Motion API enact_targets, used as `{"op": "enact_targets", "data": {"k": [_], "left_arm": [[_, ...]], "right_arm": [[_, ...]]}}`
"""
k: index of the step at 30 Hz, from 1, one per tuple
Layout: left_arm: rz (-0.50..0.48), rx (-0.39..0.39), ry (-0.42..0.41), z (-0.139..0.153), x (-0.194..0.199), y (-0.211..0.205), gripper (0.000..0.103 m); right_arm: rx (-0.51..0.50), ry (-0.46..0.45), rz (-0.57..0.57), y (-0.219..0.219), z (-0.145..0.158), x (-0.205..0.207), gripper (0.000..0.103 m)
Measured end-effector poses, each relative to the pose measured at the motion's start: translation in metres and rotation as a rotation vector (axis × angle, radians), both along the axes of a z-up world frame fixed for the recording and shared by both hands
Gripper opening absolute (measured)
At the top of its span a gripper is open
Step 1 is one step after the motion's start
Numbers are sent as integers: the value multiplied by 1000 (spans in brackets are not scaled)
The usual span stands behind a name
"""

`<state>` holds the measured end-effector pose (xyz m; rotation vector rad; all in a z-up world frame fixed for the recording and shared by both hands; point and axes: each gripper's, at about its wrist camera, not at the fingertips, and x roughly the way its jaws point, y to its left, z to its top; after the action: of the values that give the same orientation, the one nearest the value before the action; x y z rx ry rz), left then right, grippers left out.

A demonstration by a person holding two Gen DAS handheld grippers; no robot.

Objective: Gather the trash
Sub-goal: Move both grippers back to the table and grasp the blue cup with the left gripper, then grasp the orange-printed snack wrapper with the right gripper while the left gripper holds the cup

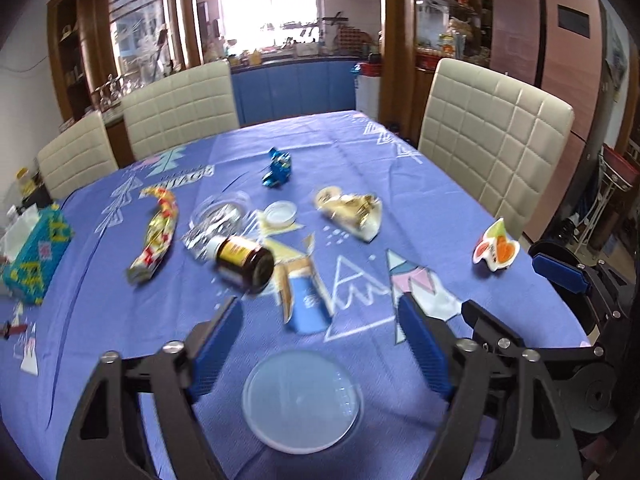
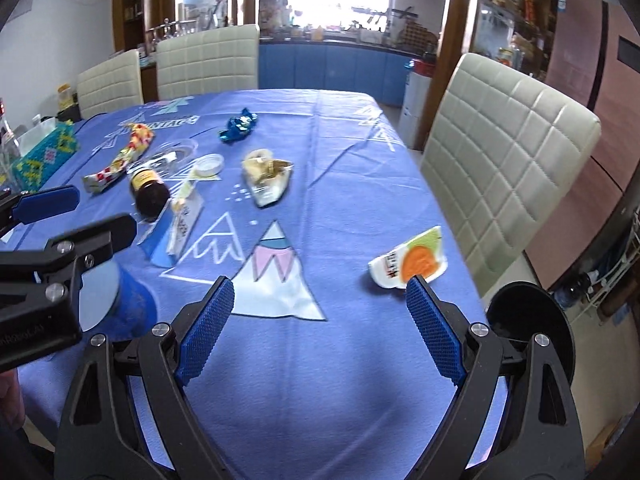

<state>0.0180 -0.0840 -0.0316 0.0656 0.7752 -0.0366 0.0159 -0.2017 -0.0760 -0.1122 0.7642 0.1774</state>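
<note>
- Left wrist view: the left gripper (image 1: 320,312) is held spread and empty above the blue tablecloth (image 1: 460,208), with a clear plastic lid (image 1: 303,399) lying flat on the cloth just below it. Beyond it the trash is scattered: a brown bottle (image 1: 246,261) on its side, a torn blue carton (image 1: 306,300) beside it, a crumpled clear cup (image 1: 218,216), a red-and-yellow wrapper (image 1: 156,234), a blue foil wrapper (image 1: 277,168) and a gold wrapper (image 1: 352,210).
- A flat lid is judged hard to pinch; the pads may slide over it and push it toward the table edge.
- The round bottle may be nudged and rolled into the carton.
- Right wrist view: the right gripper (image 2: 320,312) is likewise held wide with nothing between its pads, an orange-and-white wrapper (image 2: 412,264) lying just past its right finger, near the table's edge.
- A careless closing may flick that light wrapper off the edge toward the chair (image 2: 508,152).
- The two grippers are seen close together; a clash is possible if both reach centre.
</note>
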Motion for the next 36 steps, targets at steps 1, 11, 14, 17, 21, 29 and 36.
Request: {"op": "enact_targets", "data": {"k": [1,11,14,17,21,29,36], "left_arm": [[12,-6,0,-1,-5,3,84],[49,13,20,-24,-31,12,84],[60,14,35,-33,-32,15,84],[63,9,47,-40,-30,15,84],[67,13,40,-45,-26,14,84],[58,12,44,-53,-16,14,72],[66,-10,33,-43,5,15,72]], "right_arm": [[1,1,9,4,-2,-2,87],[-23,12,40,10,-19,-22,87],[-22,25,29,5,-25,-22,87],[-25,29,27,3,-28,-21,87],[-42,20,35,3,-30,-17,87],[-39,17,24,-2,-31,-4,87],[-29,10,-30,-16,-27,17,87]]}}
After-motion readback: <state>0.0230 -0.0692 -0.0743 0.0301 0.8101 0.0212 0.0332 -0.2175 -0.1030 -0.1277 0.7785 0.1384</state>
